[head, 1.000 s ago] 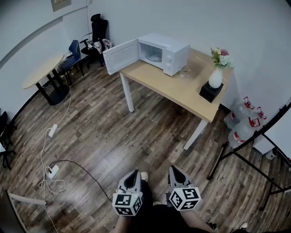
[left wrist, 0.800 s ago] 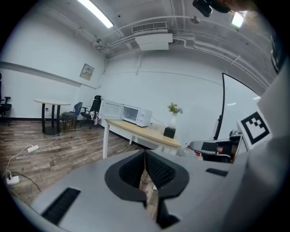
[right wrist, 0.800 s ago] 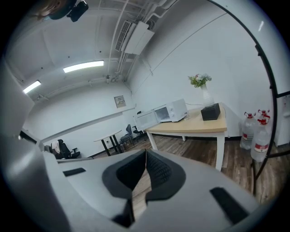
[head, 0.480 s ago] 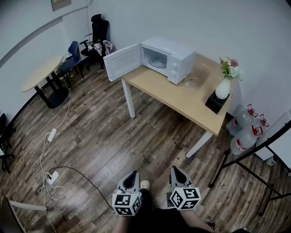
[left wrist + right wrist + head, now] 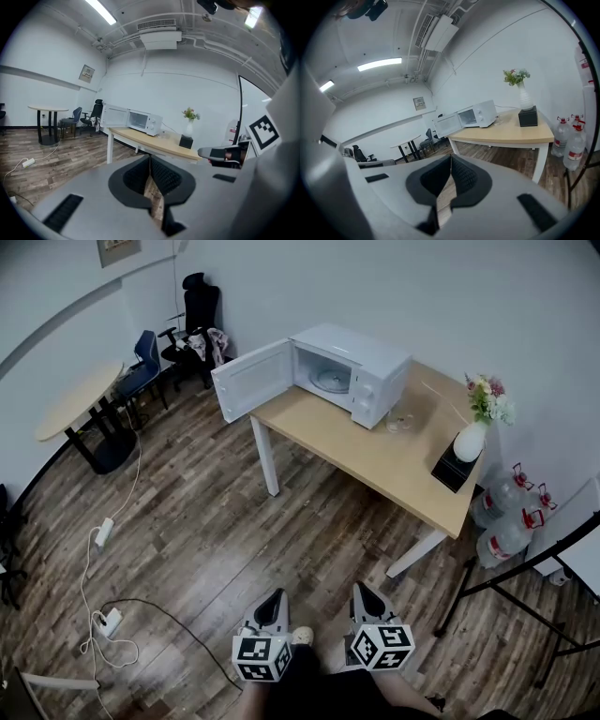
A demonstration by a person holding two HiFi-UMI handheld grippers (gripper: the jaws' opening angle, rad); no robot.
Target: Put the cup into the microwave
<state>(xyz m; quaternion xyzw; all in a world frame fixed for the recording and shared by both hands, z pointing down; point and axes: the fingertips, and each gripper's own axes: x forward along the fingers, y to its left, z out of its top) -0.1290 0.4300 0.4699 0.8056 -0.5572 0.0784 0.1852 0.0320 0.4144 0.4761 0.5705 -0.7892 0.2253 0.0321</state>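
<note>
Table nearer; one microwave, one cup.

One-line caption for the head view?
Shut, empty left gripper and right gripper face the open microwave and cup on table.

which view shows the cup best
The head view: the clear cup stands on the table beside the open microwave, seen from above. Both gripper views show it only tiny and far off.
</note>
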